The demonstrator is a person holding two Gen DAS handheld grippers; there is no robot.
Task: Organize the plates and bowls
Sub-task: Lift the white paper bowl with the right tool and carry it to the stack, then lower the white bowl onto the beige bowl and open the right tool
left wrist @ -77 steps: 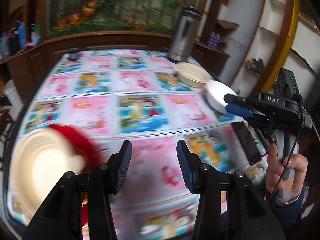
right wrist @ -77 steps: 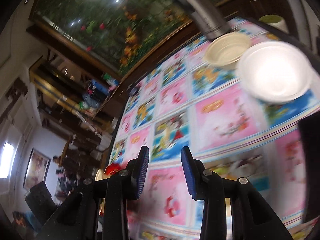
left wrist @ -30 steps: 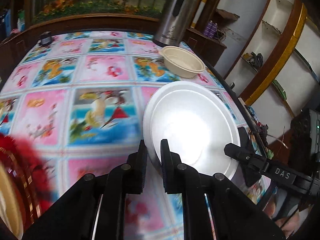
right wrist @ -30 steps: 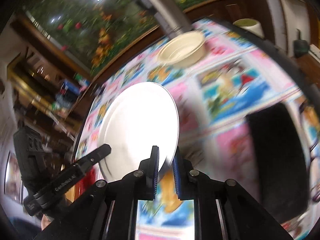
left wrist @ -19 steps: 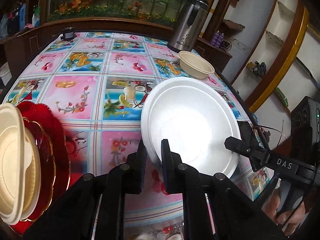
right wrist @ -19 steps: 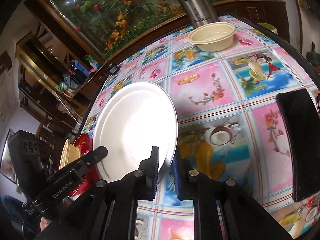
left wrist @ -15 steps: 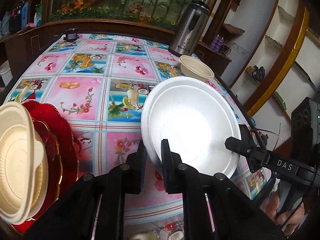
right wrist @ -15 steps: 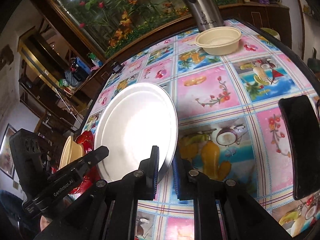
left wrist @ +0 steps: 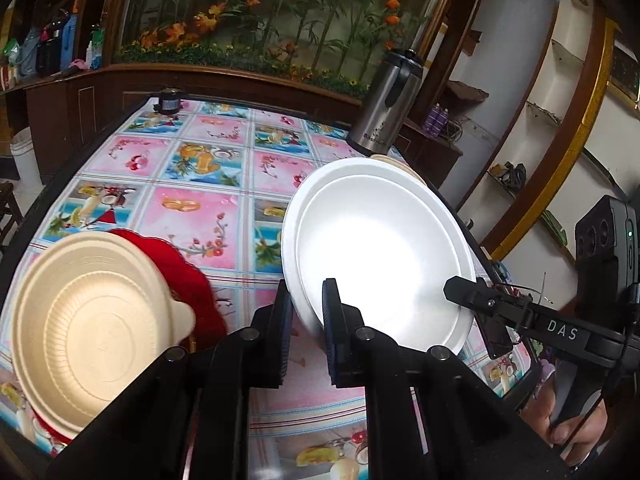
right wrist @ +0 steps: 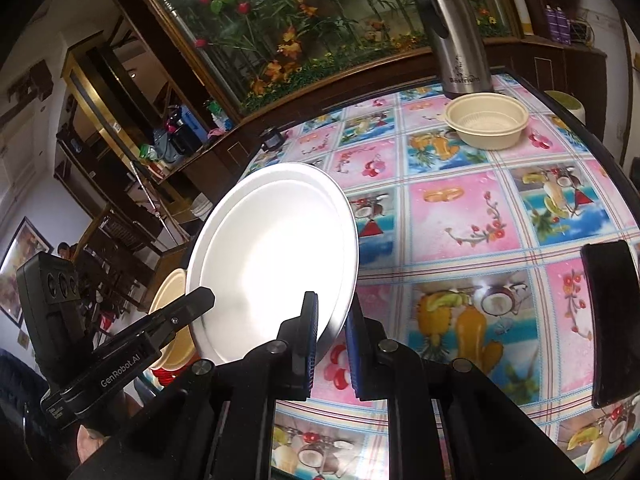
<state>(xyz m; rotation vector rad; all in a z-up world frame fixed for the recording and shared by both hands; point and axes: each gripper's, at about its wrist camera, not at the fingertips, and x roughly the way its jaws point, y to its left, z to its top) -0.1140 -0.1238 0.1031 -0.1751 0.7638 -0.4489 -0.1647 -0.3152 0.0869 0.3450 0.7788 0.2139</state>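
The round white foam plate point(left wrist: 376, 256) sits centre-right in the left wrist view, lifted clear of the fruit-patterned tablecloth point(left wrist: 200, 208) and tilted. The left gripper point(left wrist: 307, 312) pinches its near-left rim; the right gripper point(right wrist: 332, 334) pinches the opposite rim, lower centre of the right wrist view. Judgement: the plate looks light, thin and easily bent or cracked, so 2 gentle rim grips suit it. At lower left, a beige ribbed disposable bowl point(left wrist: 92, 324) rests on a red scalloped plate point(left wrist: 192, 276). A second beige bowl point(right wrist: 486, 120) stands at upper right.
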